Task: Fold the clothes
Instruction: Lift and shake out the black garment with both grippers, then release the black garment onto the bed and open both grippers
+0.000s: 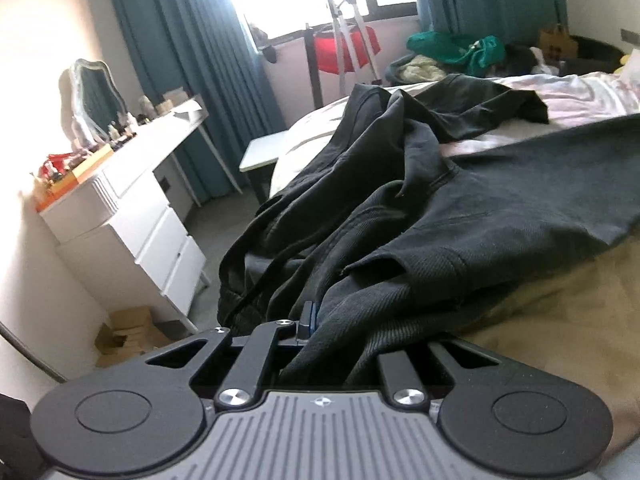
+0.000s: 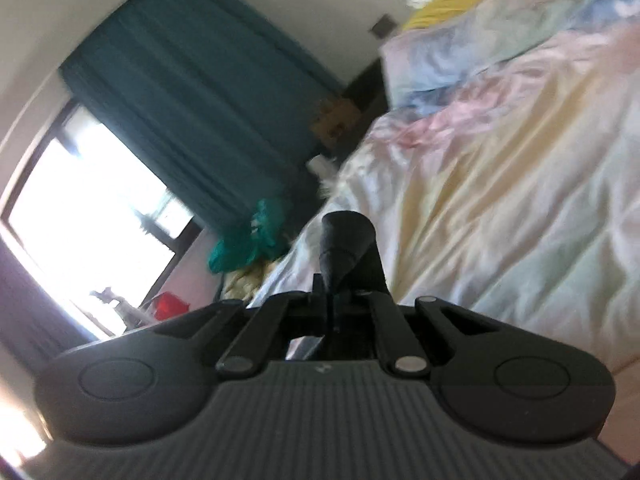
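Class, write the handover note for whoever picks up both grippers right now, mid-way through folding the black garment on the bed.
Left gripper: shut on the black garment, gripping a bunched edge near the bed's side.
Right gripper: shut on a small corner of black fabric, held above the pastel bedsheet.
Garment: heaped and creased across the bed, partly over a tan cover.
Done: both ends gripped.
Left: spread it flat, then make every fold; none is visible yet.

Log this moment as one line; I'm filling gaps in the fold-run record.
left gripper: shut on black garment | right gripper: shut on black fabric tip | bed: garment spread, unfolded
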{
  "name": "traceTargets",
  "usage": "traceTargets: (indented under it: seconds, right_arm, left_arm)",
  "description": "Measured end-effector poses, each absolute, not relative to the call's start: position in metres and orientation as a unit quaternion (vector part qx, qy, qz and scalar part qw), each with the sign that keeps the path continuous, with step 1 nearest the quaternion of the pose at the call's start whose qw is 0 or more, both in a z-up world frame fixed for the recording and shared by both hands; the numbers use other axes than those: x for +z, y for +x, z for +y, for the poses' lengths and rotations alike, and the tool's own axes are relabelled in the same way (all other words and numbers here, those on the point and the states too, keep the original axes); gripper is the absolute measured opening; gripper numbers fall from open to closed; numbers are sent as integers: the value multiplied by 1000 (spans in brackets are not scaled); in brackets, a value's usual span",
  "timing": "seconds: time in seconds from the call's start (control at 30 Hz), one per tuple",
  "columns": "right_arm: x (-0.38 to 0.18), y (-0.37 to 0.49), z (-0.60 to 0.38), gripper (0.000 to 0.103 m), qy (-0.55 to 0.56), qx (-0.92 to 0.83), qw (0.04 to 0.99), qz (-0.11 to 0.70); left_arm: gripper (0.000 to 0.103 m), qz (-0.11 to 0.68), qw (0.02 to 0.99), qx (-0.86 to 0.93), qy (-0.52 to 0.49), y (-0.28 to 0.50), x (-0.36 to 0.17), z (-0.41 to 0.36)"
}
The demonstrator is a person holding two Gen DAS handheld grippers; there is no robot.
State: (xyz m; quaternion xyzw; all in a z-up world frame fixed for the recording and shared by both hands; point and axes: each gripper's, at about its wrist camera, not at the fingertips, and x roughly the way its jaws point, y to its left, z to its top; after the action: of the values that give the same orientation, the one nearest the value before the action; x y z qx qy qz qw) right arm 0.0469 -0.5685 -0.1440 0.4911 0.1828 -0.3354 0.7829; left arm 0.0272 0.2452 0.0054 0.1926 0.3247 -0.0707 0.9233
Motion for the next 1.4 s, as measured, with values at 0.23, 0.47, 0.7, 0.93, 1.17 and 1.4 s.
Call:
traceTargets:
  seconds: [0.23, 0.47, 0.7, 0.93, 1.17, 1.4]
  right_arm:
    - [-169, 29, -580, 6, 523, -387, 723, 233]
    - [-176, 29, -573, 10, 507, -383, 733, 243]
    - [-124, 35, -558, 63, 427, -430, 770, 198]
    - [-56, 44, -501, 79, 305, -384, 862, 126]
    - [-22, 56, -434, 80, 253, -226, 931, 134]
    - [-8, 66, -365, 80, 217, -111, 959, 143]
  left_arm:
    - [10, 349, 901, -100, 238, 3, -32, 240]
    - [29, 374, 893, -100, 231, -6, -49, 235]
    - [81, 342, 919, -51, 192, -35, -19, 241]
    - [96, 285, 939, -22, 189, -59, 19, 211]
    - [98, 227, 963, -21, 145, -62, 56, 168]
    - [98, 164, 984, -57, 40, -28, 74, 81]
